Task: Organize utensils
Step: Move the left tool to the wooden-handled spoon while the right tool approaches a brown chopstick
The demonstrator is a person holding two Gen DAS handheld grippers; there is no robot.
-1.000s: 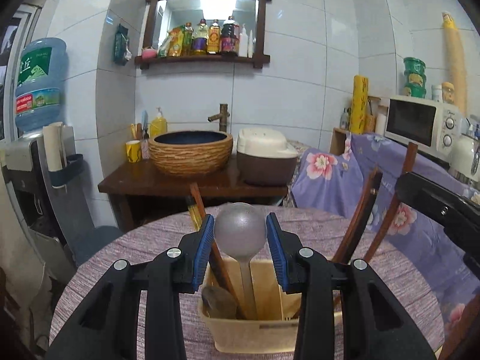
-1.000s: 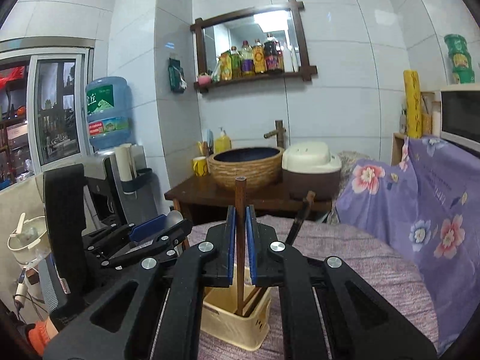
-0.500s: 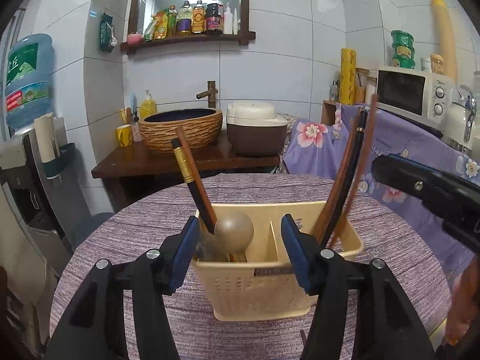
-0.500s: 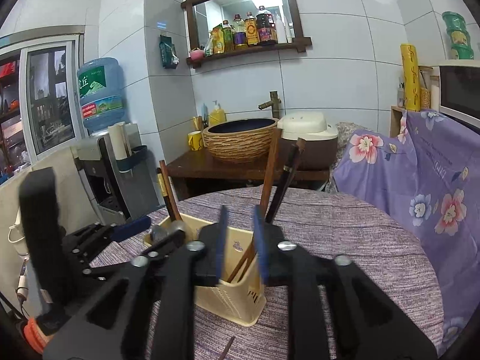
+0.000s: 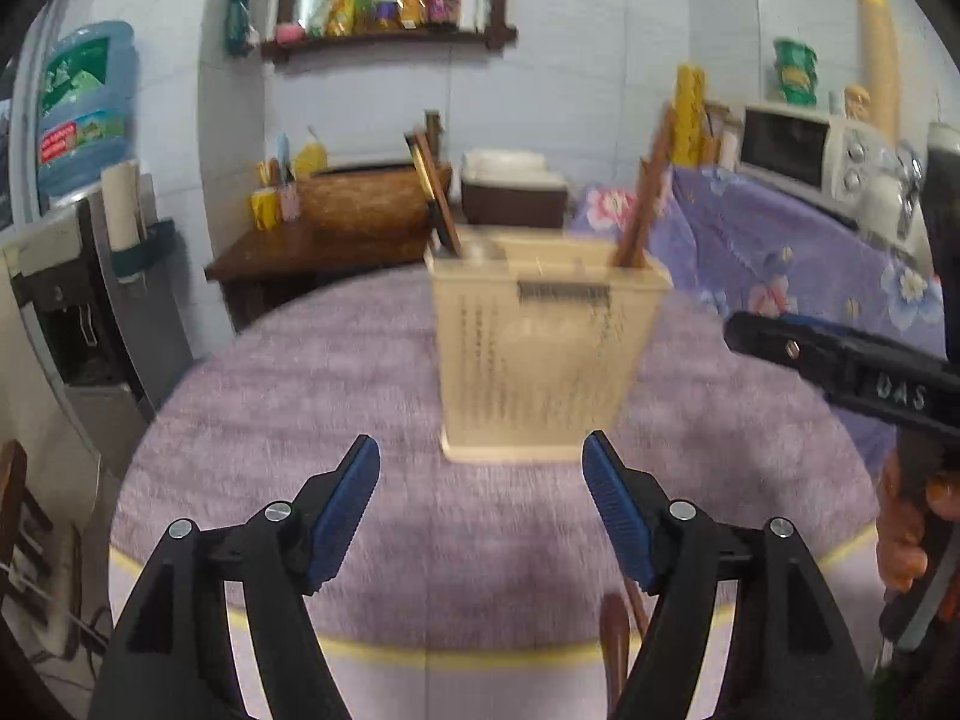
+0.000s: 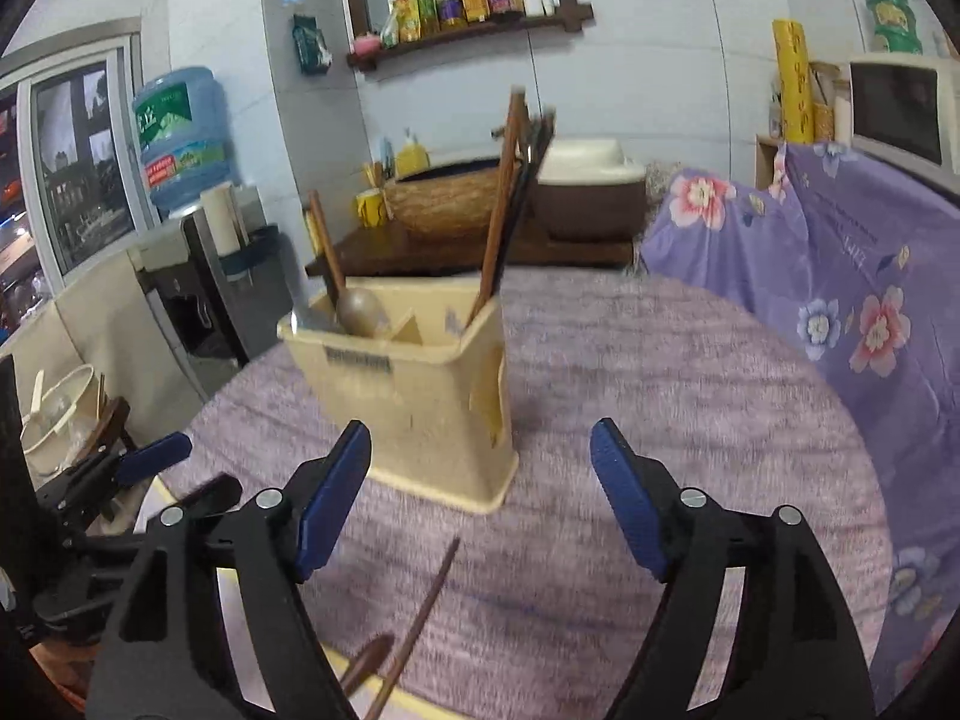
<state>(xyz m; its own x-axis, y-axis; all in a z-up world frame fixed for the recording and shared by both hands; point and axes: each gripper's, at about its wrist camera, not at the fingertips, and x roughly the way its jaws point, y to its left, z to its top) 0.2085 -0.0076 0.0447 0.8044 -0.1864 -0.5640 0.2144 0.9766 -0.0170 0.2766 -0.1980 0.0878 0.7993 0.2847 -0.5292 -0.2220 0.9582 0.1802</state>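
Note:
A cream utensil caddy (image 5: 543, 354) (image 6: 414, 396) stands upright on the round purple table (image 5: 336, 396) (image 6: 660, 396). A metal spoon (image 6: 360, 312) and dark chopsticks (image 5: 435, 198) stand in its left compartment, brown chopsticks (image 6: 501, 210) (image 5: 645, 210) in its right. My left gripper (image 5: 480, 498) is open and empty, in front of the caddy. My right gripper (image 6: 480, 492) is open and empty, also in front of it. A loose brown chopstick (image 6: 420, 618) and a wooden utensil (image 5: 615, 648) lie at the table's near edge.
The right gripper's body (image 5: 852, 378) shows at right in the left wrist view. A purple floral cloth (image 6: 840, 276) covers furniture at right. A water dispenser (image 5: 90, 276) stands at left. A dark sideboard with a woven basin (image 6: 450, 204) stands behind the table.
Both grippers let go of their utensils, opened wide and pulled back from the caddy. The spoon and the chopstick now stand in the caddy.

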